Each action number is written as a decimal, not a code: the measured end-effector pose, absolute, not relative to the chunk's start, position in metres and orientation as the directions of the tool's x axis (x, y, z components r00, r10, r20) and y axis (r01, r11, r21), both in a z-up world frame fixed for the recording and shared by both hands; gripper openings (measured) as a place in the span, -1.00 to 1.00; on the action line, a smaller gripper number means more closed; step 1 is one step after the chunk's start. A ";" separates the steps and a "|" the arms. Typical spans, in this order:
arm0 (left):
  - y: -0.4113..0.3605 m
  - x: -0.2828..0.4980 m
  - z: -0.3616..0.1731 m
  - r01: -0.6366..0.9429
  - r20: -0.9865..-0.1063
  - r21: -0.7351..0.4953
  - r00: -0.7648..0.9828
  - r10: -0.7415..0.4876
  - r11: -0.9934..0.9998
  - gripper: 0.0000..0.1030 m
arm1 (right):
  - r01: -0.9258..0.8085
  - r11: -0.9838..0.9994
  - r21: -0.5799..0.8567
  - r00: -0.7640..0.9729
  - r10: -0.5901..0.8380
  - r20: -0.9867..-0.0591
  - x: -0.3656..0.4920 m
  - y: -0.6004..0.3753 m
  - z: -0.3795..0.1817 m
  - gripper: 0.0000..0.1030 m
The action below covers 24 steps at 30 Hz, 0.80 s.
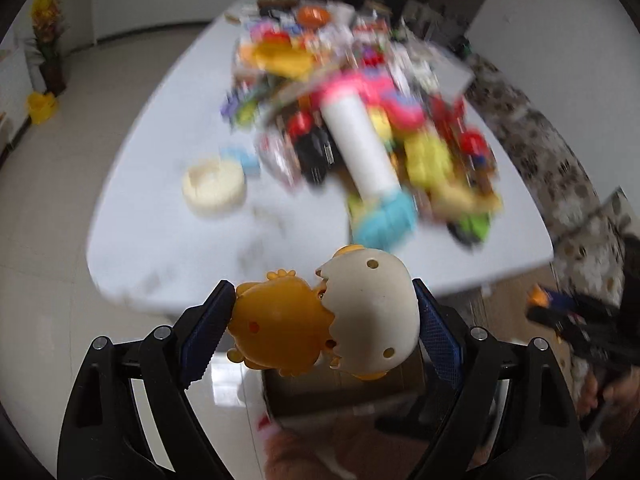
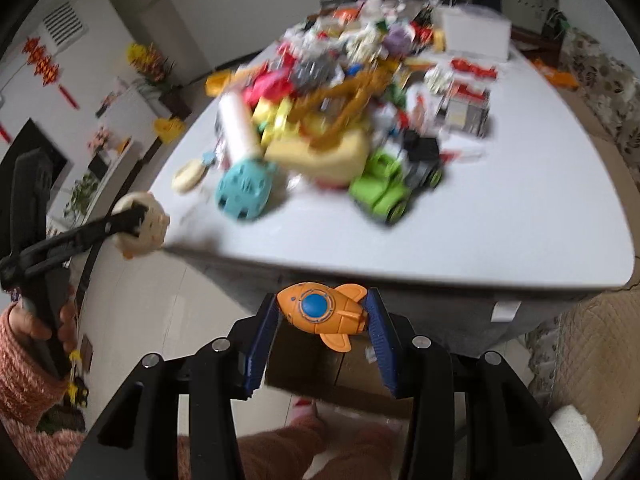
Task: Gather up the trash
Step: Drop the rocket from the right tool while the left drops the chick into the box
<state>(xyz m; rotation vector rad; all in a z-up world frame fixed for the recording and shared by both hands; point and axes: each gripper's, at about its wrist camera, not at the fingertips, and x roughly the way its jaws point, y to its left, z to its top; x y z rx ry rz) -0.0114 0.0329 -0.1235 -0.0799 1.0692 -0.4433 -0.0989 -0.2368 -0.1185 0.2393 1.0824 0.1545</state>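
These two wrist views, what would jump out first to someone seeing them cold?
Each gripper grips a toy off the near table edge: the left gripper clamps a yellow chick in a white eggshell, and the right gripper clamps an orange rocket toy. Behind them, a blurred toy heap crowds the grey table.

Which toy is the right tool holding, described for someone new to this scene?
Start at the white table piled with toys; just off its near edge, the right tool grips a small orange rocket. A round blue window on its side sets it apart from the left tool's chick-in-eggshell toy.
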 end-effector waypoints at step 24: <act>-0.037 -0.019 -0.455 0.225 -0.968 -0.242 -0.120 -0.220 0.944 0.74 | 0.190 0.969 0.157 0.095 0.141 -0.985 -0.095 -0.249 -0.396 0.47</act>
